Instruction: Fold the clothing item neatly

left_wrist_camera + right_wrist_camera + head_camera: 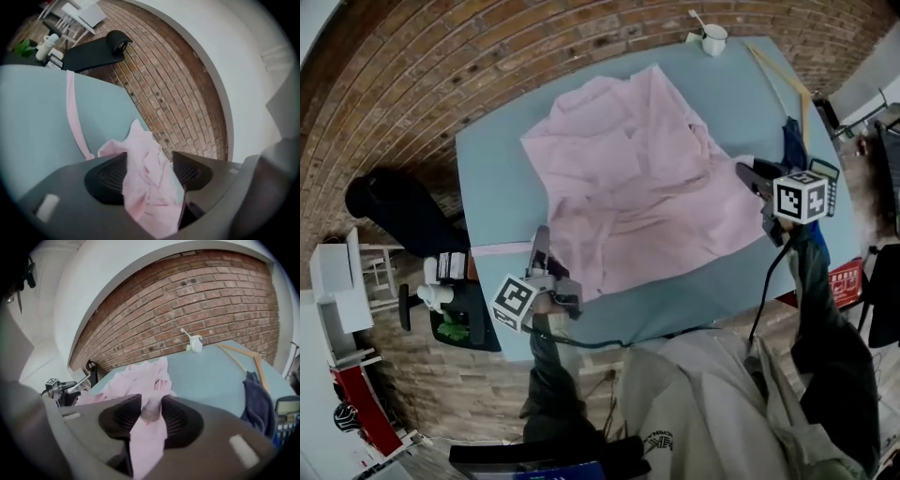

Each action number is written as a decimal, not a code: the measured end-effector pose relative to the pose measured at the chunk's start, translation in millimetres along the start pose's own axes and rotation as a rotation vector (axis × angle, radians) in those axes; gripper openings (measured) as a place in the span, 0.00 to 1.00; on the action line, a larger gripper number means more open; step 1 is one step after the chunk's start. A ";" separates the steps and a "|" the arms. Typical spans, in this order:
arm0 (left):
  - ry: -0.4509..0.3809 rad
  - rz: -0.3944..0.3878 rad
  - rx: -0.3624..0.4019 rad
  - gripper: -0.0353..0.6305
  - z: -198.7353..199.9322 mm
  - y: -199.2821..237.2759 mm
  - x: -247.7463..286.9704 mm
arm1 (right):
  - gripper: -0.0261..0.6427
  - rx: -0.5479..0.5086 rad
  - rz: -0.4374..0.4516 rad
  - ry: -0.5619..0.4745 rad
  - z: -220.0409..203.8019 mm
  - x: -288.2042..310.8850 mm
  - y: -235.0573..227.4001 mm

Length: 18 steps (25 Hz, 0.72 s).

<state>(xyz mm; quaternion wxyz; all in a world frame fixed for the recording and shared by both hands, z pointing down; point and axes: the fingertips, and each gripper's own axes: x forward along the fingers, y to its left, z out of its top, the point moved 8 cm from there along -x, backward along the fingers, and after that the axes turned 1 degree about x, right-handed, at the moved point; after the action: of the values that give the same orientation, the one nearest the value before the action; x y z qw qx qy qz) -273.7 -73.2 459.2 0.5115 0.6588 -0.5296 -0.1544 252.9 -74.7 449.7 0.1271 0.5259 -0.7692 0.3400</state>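
**A:** Status?

**B:** Shirt (628, 187) lies crumpled across the middle of the table (487, 178), with its lower edge pulled toward the near side. 1 pink strip (74, 112), probably a sleeve, trails along the left side.

**A:** Claws?

**B:** Left gripper (150, 157) is at the near-left edge. Jaws well apart, a wad of pink fabric sits loose between them, pads not squeezing. Right gripper (151, 401) is at the near-right edge. Jaws almost together, a thin fold fills the slit and looks nipped.

**A:** Risks?

**B:** 3.
- Uneven hold: if the right pulls while the left has nothing, the edge skews and the fold goes crooked.
- The left wad could cling to a pad and lift with the claw, rumpling what's laid.
- The right side is cramped: dark cloth (792, 141) and calculator (827, 183) sit just beside that corner, so a wide swing could snag them.
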 end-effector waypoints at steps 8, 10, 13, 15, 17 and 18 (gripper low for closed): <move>0.225 0.258 0.295 0.68 -24.4 47.5 -63.6 | 0.35 0.149 -0.219 -0.045 -31.8 -50.1 -30.0; 0.297 0.319 0.332 0.70 -46.2 60.8 -79.5 | 0.35 0.293 -0.225 -0.020 -70.7 -67.6 -30.5; 0.386 0.360 0.317 0.73 -81.5 73.8 -89.4 | 0.35 0.446 -0.264 0.044 -127.5 -83.9 -25.0; 0.410 0.374 0.318 0.74 -98.7 77.0 -90.0 | 0.35 0.464 -0.301 0.092 -153.0 -86.0 -18.6; 0.386 0.404 0.364 0.74 -107.3 75.2 -88.3 | 0.35 0.484 -0.294 0.122 -167.3 -79.3 -12.2; 0.368 0.419 0.378 0.74 -110.0 74.1 -87.7 | 0.35 0.504 -0.277 0.120 -170.3 -73.4 -9.6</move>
<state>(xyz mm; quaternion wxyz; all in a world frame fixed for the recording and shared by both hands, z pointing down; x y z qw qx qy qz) -266.1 64.2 538.7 0.4879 0.6359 -0.5713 0.1766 264.4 88.1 538.2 0.0832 0.6197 -0.5726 0.5302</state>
